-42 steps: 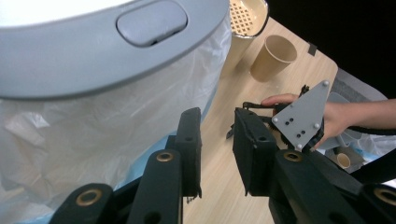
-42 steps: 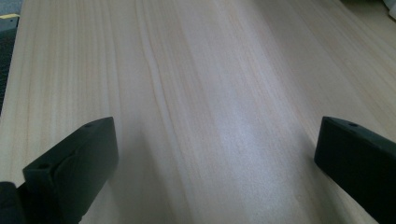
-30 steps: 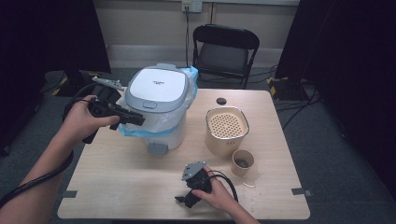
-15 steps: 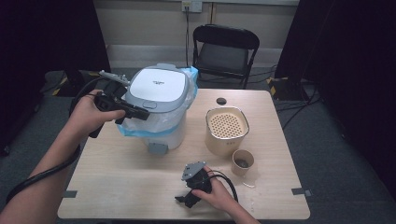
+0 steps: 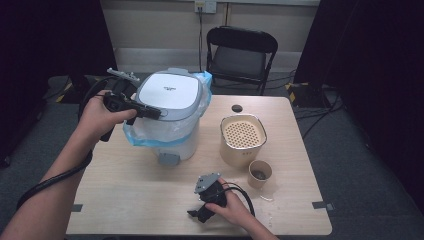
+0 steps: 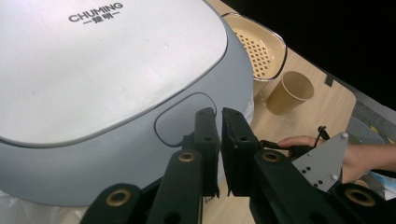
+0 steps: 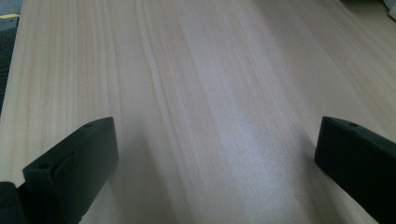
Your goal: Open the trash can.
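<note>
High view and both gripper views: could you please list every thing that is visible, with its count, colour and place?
Table: one, light wood, centre of the high view.
Bin: one, white body with grey lid, blue-edged liner bag, left half of the table.
Lid button: one, grey, on the lid's front rim, just ahead of the left jaws.
Perforated container: one, beige, right of the bin.
Paper cup: one, tan, in front of the container.
Small round object: one, black, far edge of the table.
Folding chair: one, black, behind the table.
Left gripper: one, black, at the bin lid, jaws nearly together after just closing, nothing between them.
Right gripper: one, black, resting on the near table edge, jaws wide apart.
</note>
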`<state>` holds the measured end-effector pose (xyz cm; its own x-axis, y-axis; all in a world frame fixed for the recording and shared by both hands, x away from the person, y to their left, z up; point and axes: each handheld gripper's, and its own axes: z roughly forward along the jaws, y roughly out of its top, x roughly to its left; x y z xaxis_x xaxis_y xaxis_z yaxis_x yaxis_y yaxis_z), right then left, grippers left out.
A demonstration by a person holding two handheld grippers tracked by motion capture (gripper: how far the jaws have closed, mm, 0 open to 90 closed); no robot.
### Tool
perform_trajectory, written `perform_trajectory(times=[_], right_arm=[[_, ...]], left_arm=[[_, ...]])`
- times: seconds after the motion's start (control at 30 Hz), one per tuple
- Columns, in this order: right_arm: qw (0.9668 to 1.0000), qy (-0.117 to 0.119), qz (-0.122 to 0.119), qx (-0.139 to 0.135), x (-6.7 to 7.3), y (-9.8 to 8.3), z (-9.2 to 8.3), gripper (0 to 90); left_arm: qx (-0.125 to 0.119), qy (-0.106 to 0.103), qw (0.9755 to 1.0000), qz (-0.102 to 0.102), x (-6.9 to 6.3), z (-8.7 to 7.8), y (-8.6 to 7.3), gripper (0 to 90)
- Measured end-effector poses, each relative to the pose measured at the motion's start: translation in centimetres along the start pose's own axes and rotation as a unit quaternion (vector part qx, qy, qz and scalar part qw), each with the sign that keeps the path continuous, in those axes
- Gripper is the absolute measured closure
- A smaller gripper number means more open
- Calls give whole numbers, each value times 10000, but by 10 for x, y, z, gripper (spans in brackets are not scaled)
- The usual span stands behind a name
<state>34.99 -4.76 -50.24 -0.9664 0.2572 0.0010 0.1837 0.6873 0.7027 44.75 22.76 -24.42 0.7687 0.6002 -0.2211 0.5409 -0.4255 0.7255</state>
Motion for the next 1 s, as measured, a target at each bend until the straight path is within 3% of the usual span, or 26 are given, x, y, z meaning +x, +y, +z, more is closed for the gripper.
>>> perform_trajectory(times=[0.3, 0.53, 1.0], right_arm=[[10000, 0, -7, 2, 0, 0, 0, 0], [10000, 0, -7, 1, 0, 0, 0, 0], [10000, 0, -7, 1, 0, 0, 0, 0]], left_arm=[[-36, 298, 9995, -34, 3, 2, 6, 896], [-18, 407, 9992, 17, 3, 9, 8, 900], [-77, 408, 9991, 82, 4, 11, 8, 900]])
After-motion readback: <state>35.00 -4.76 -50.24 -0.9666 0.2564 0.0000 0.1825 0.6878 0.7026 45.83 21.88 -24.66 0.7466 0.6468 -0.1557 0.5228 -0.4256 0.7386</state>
